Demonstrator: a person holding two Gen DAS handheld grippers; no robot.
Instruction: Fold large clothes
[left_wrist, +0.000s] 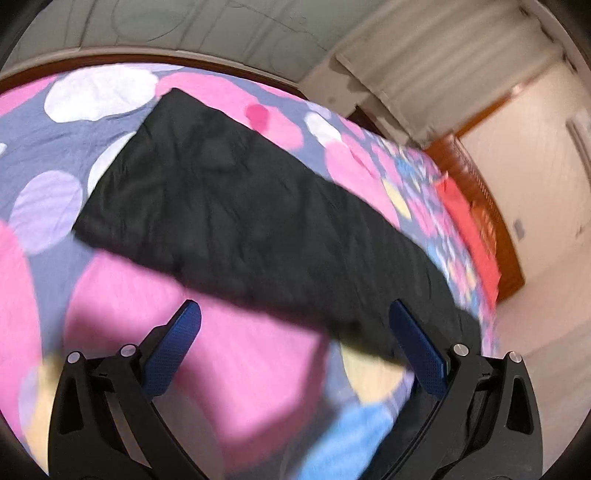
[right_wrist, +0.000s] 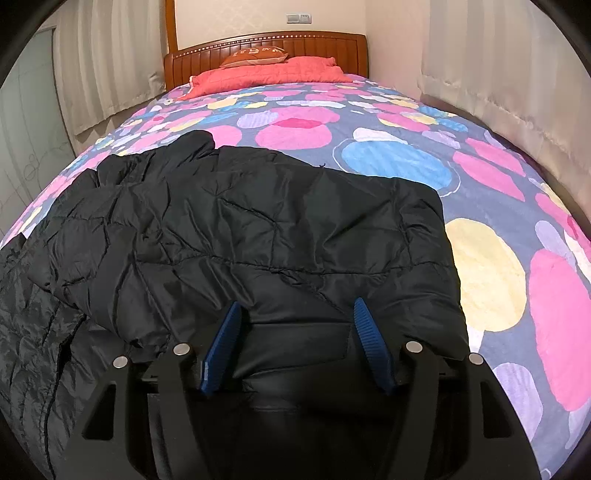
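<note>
Left view: the left gripper (left_wrist: 295, 332) hangs with jaws wide and empty over the bed (left_wrist: 236, 365), near the long folded jacket (left_wrist: 236, 206); grip its near end squarely.

Right view: the right gripper (right_wrist: 297, 328) has jaws parted around the jacket's (right_wrist: 258, 229) hem, pads not pressing; lift clear without dragging the fold.

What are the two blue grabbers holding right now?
Nothing. The left gripper hangs open above the bedspread. The right gripper is open too, with the black jacket's near edge between its fingers, not pinched.

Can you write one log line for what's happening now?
black jacket: folded on bed | left tongs: open, empty | right tongs: open over jacket
</note>
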